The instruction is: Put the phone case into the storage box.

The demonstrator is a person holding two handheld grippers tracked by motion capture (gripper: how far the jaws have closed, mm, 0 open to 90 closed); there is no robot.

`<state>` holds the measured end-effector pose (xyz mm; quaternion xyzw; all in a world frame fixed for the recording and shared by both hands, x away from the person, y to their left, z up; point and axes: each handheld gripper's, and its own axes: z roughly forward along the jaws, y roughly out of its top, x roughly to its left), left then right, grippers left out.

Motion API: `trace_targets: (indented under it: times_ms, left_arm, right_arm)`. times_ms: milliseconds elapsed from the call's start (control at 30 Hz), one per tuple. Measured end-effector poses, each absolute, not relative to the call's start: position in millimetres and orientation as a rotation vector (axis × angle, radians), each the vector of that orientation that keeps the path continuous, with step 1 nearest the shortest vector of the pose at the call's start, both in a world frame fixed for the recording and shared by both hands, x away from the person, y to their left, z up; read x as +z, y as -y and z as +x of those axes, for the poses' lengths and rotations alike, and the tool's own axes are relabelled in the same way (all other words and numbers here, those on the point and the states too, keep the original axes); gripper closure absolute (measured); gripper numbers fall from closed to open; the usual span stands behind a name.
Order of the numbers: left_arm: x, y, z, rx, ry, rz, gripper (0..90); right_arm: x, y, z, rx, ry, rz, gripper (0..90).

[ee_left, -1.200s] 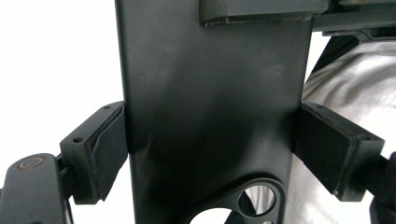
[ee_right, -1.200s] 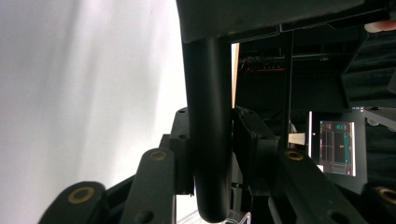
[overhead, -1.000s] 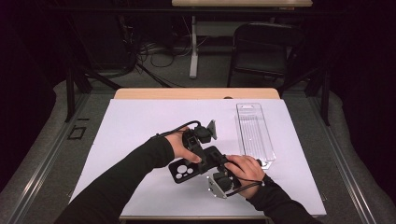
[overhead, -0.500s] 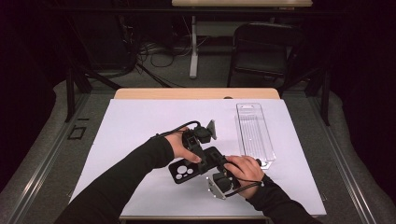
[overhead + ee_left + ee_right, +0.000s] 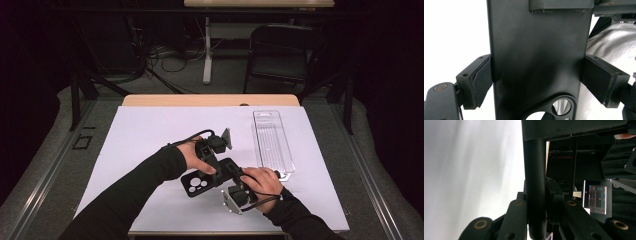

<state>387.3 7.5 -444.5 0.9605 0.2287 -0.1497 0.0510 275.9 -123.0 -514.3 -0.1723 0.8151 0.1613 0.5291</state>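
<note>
Bare surface (image 5: 150, 130) lies open to the left of and beyond both hands. A clear plastic tray (image 5: 272, 142) stands just right of them; the phone case (image 5: 210, 180) spans the space between the grippers.

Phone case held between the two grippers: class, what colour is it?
Matte black; the phone case shows best in the left gripper view, across its back.

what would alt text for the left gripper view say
A flat matte black phone case stands upright between the left gripper, whose two black padded fingers press on its long edges. The case's camera cutout with round holes sits at the bottom, a white table surface lies behind, and a grey sleeve shows at right.
</note>
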Motion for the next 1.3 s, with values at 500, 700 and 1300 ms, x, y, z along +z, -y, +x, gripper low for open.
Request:
trace_targets:
  times_ms: [500,700,1300]
  left_arm:
    - [-445.2,-8.0,388.0,-0.476,-0.709,2.914,13.9]
    - [-445.4,-8.2,388.1,-0.481,-0.713,2.914,13.8]
    - [-444.9,-9.1,388.3,-0.488,-0.721,2.906,13.5]
  right_arm:
    - [-515.6,123.7,276.2,0.402,-1.936,-0.411,84.1]
    - [-515.5,123.6,275.6,0.393,-1.939,-0.411,84.4]
    - [-516.0,124.1,274.9,0.388,-1.933,-0.409,85.3]
